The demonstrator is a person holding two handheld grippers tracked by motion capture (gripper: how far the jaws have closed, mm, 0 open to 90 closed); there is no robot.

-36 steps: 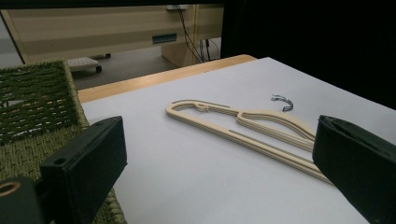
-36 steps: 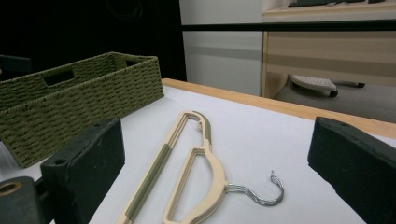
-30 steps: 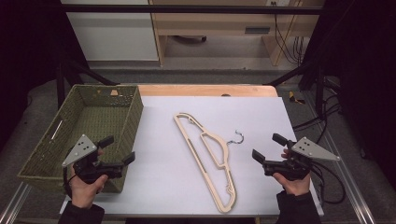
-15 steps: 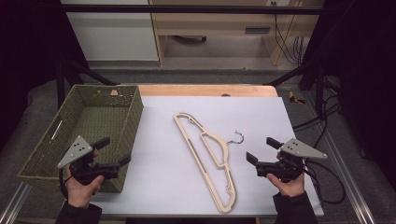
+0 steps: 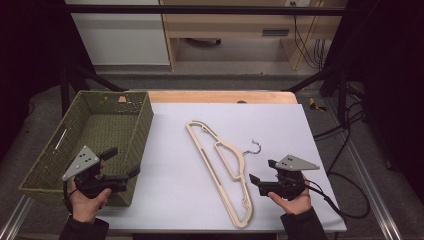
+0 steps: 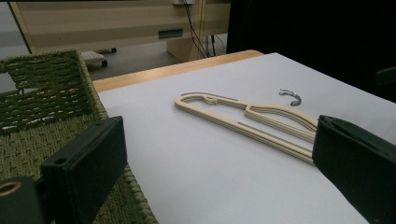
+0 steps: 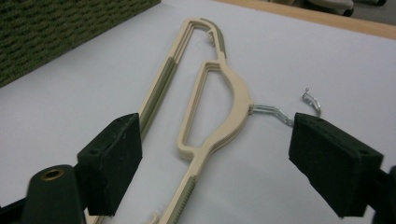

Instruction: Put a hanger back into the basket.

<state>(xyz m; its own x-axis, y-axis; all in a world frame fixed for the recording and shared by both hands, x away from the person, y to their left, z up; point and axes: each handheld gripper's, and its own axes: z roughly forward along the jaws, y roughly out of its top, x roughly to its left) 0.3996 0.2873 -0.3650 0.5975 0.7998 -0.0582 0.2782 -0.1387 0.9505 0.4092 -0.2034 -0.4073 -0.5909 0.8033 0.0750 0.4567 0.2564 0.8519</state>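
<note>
Beige plastic hanger (image 5: pixel 222 170) lies flat mid-tabletop (image 5: pixel 300 130), wire hook (image 5: pixel 256 146) toward the right tongs (image 5: pixel 262 172), whose jaws have just been closing, nothing between them. Left tongs (image 5: pixel 121 162) open by basket (image 5: pixel 131 100). Risk: pads skid off the low-lying hanger, shoving it sideways.

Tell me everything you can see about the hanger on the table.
The hanger looks like a stack of cream-beige hangers, plastic by the look, lying flat on the white table, one end toward the person and the other toward the far edge. It has a long straight bar, curved shoulders with notches and a bent metal hook pointing right. The right gripper sits just beside it, jaws open and not touching.
</note>
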